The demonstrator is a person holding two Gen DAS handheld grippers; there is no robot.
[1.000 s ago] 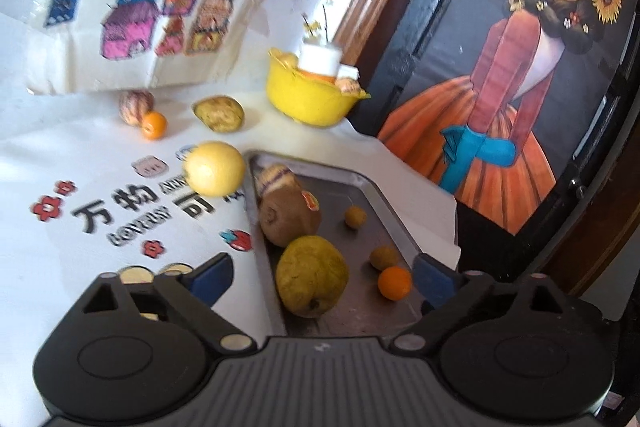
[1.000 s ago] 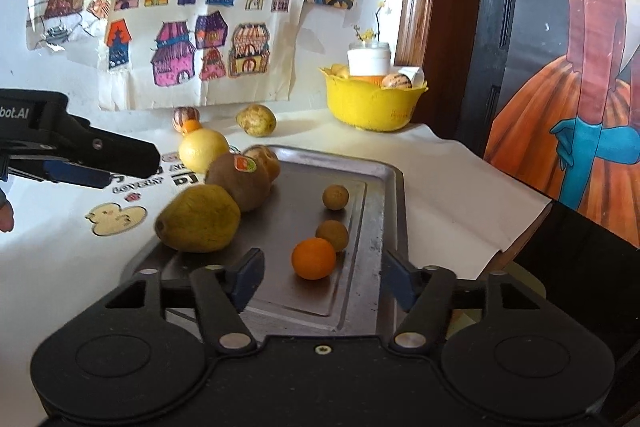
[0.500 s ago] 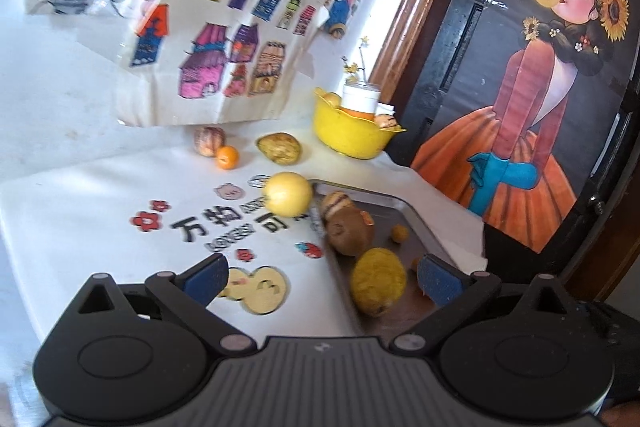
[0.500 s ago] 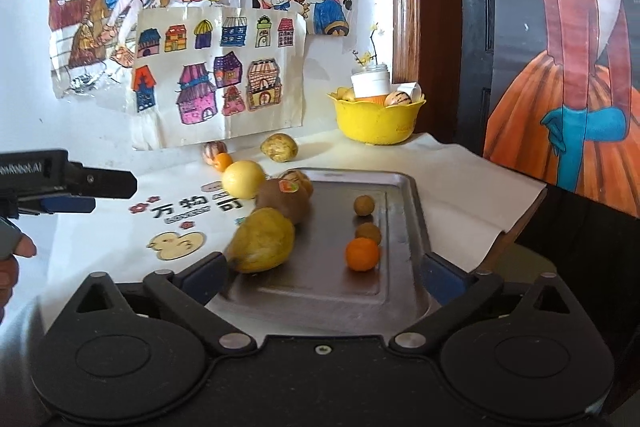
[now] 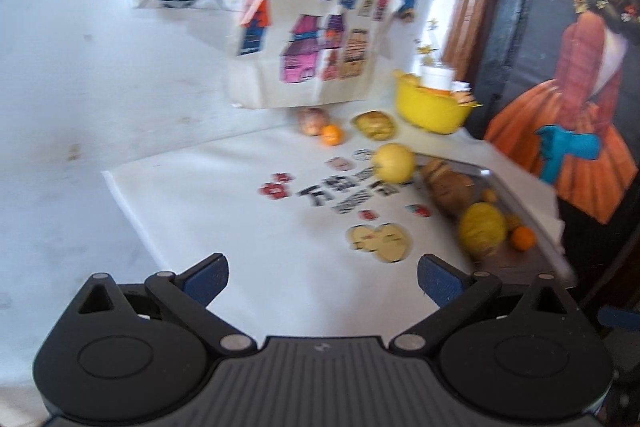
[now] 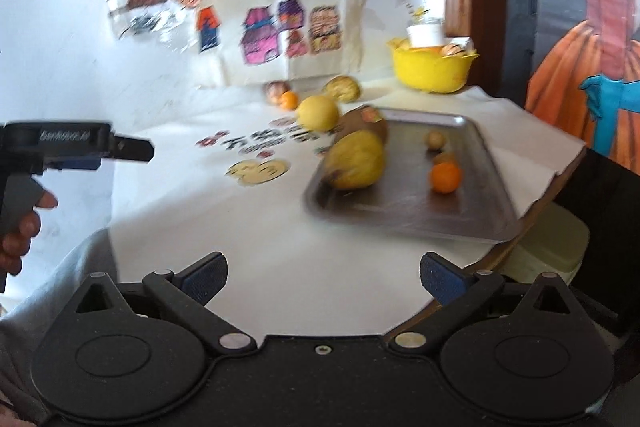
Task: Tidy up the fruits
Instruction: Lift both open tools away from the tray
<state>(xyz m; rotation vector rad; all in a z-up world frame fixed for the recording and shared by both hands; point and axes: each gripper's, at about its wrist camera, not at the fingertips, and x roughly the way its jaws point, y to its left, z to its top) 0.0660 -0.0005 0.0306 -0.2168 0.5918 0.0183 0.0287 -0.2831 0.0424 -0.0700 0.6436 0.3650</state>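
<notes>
- Left gripper (image 5: 322, 277): jaws wide apart, nothing held.
- Right gripper (image 6: 322, 277): jaws spread fully, empty.
- Pear (image 6: 356, 161): lies on tray (image 6: 400, 203), long axis diagonal, narrow end toward near-left corner.

Your yellow bowl (image 6: 434, 73): contents too blurred to name. Metal tray (image 5: 532, 233): near corner cut off behind your left gripper (image 5: 322, 277). Cloth lettering (image 5: 344, 193): smeared, unreadable.

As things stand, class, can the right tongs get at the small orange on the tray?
Probably yes: the right tongs are open and empty, and the orange sits apart from the other fruit, with nothing between.
</notes>
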